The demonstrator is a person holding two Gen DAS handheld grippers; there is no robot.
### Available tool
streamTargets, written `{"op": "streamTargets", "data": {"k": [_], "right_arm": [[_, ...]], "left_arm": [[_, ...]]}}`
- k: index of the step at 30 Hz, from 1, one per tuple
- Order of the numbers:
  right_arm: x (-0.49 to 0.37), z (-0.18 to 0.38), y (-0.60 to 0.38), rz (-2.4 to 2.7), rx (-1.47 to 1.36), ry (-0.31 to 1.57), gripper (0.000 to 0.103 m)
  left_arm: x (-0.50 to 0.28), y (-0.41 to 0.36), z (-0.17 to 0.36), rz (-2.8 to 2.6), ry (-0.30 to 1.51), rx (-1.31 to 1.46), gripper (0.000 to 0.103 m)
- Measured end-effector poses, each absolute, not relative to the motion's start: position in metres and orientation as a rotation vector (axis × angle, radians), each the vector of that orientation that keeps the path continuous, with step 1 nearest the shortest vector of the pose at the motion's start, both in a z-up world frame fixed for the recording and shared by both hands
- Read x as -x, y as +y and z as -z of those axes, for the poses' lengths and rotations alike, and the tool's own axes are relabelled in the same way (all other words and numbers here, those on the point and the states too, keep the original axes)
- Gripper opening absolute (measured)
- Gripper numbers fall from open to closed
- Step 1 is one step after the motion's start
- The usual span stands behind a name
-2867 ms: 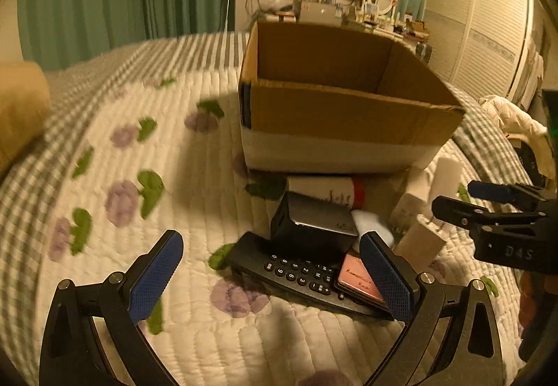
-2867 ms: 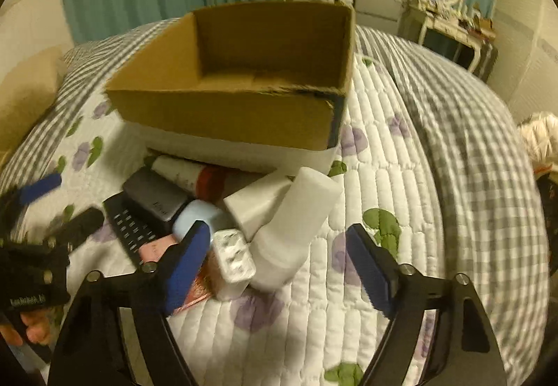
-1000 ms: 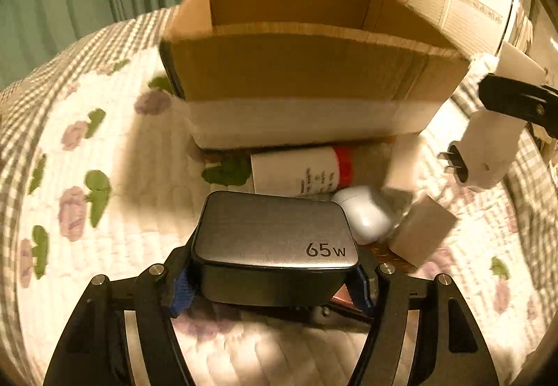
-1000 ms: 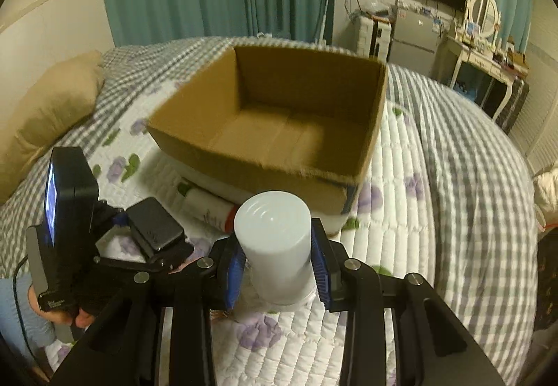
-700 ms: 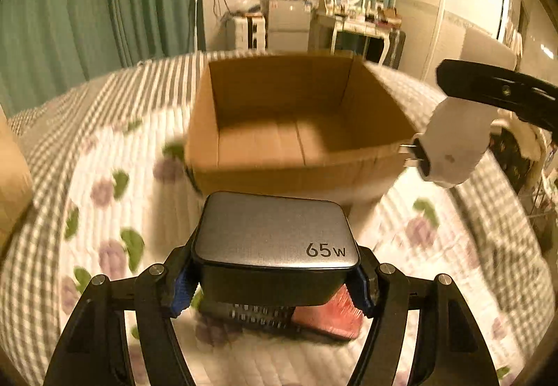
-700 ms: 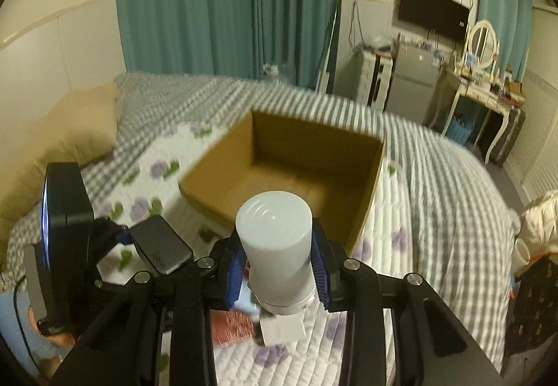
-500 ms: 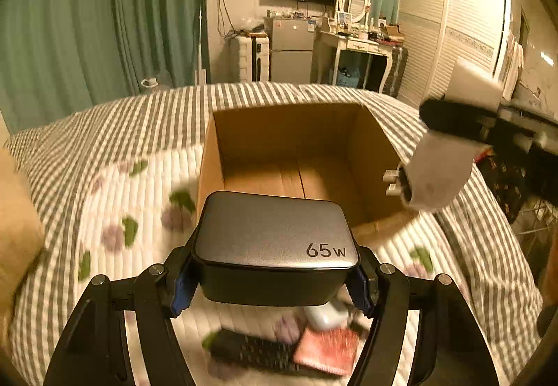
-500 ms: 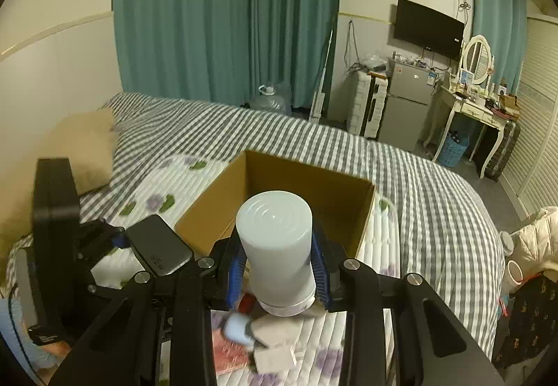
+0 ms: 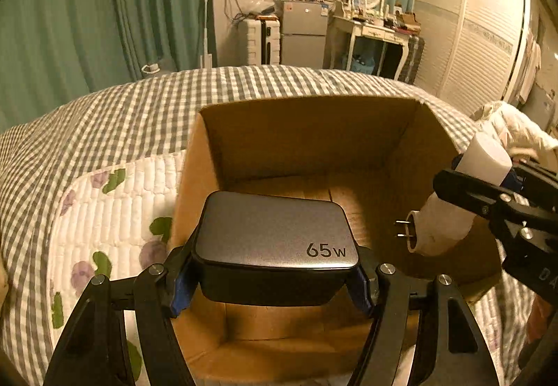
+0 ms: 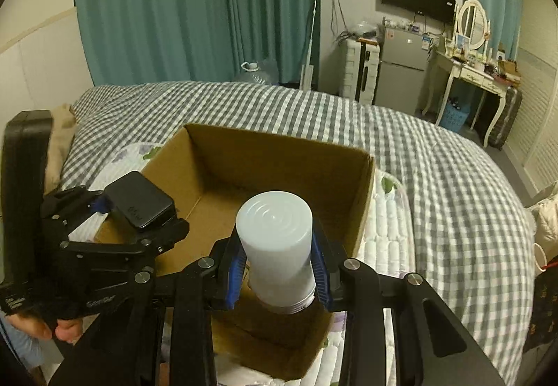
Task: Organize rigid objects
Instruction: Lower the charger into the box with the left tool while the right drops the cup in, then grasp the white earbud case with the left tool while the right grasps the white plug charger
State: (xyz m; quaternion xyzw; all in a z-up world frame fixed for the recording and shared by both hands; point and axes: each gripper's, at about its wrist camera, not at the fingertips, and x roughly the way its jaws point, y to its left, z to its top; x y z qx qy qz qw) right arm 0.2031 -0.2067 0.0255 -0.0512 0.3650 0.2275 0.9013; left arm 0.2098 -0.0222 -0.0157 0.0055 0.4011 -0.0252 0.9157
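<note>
So over on the left, the left gripper has its blue-padded fingers clamped on a grey charger, the flat brick kind with "65 W" printed on top, squeezing it by its two short sides. It hangs above the left half of the open box, with the bare cardboard floor showing just ahead of the fingertips and below them. In the right wrist view you can see the same gripper from the side, charger tilted a bit, sitting over the box's left wall. Moving right, the right gripper has its fingers pinched tight around a white cylinder, rounded end pointing forward past the fingertips. From the left camera that cylinder shows two metal plug prongs sticking out of its lower end, angled toward the inside of the box, and it's held over the right side of the box near that wall. The box sits on a bed with a checked blanket and a white quilt with purple flowers, just left of the left gripper's fingers. Both things are up in the air, well apart from each other, neither touching the cardboard as far as I can tell.
</note>
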Motion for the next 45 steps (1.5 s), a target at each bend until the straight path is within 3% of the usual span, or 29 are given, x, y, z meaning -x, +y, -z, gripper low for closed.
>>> {"op": "streamTargets", "data": {"k": [3,5,10,13,20,27,37,45], "right_arm": [[-0.204,-0.026,-0.21,-0.465,0.098,0.744,0.034],[-0.202,-0.032,-0.215,-0.445,0.091,0.725,0.056],[-0.181,-0.065,-0.229,-0.396,0.095,0.684,0.06],[-0.155,-0.09,-0.24,-0.37,0.104,0.654,0.08],[-0.084,-0.123,-0.258,-0.339,0.134,0.588,0.103],[-0.044,-0.083,-0.246,-0.35,0.198,0.653,0.103],[-0.054,0.042,-0.236,-0.4,0.315,0.889,0.103],[-0.079,0.094,-0.212,-0.474,0.404,0.943,0.087]], "left_arm": [[-0.206,-0.028,0.015,0.056,0.806,-0.028,0.072],[-0.199,-0.03,0.004,0.073,0.784,-0.02,0.075],[-0.17,-0.036,-0.031,0.058,0.74,-0.044,0.089],[-0.14,-0.038,-0.054,0.043,0.701,-0.063,0.096],[-0.082,-0.034,-0.065,0.028,0.688,-0.027,0.101],[-0.047,-0.025,-0.017,-0.029,0.753,0.028,0.103],[-0.046,-0.014,0.062,-0.076,0.841,0.068,0.103],[-0.059,-0.02,0.089,-0.055,0.888,0.011,0.103]]}}
